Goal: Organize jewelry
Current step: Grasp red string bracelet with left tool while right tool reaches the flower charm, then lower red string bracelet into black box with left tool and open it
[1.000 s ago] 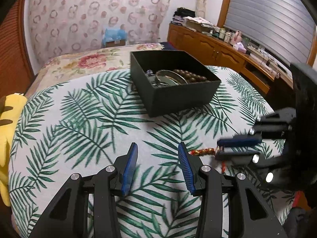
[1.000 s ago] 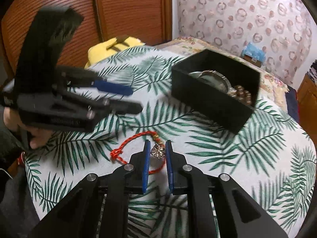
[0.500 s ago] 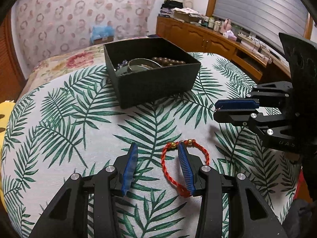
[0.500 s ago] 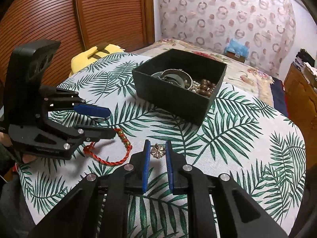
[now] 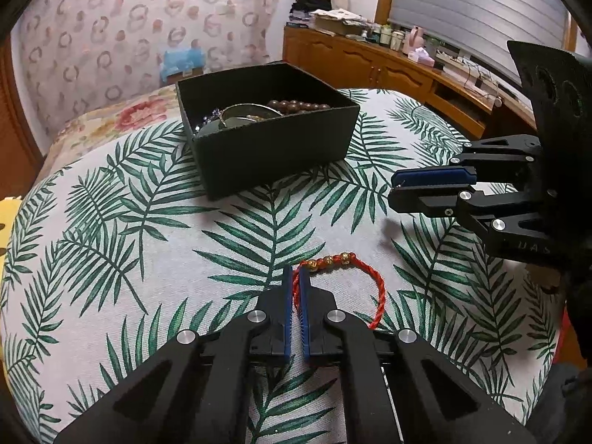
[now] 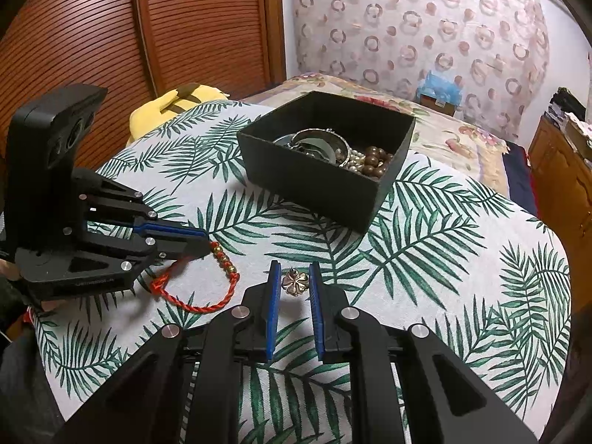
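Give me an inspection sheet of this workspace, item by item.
Surface: palm-leaf cloth, smooth.
Job's things: red cord bracelet lying on the cloth; flower charm; black box holding bangles and beads.
Clutter: yellow cushion at the cloth's edge.
Grippers: left gripper shut on the bracelet's cord; right gripper with the charm between its pads, contact unclear.
Cables: nothing seen.
Surroundings: patterned curtain, wooden slatted doors, cluttered wooden sideboard.
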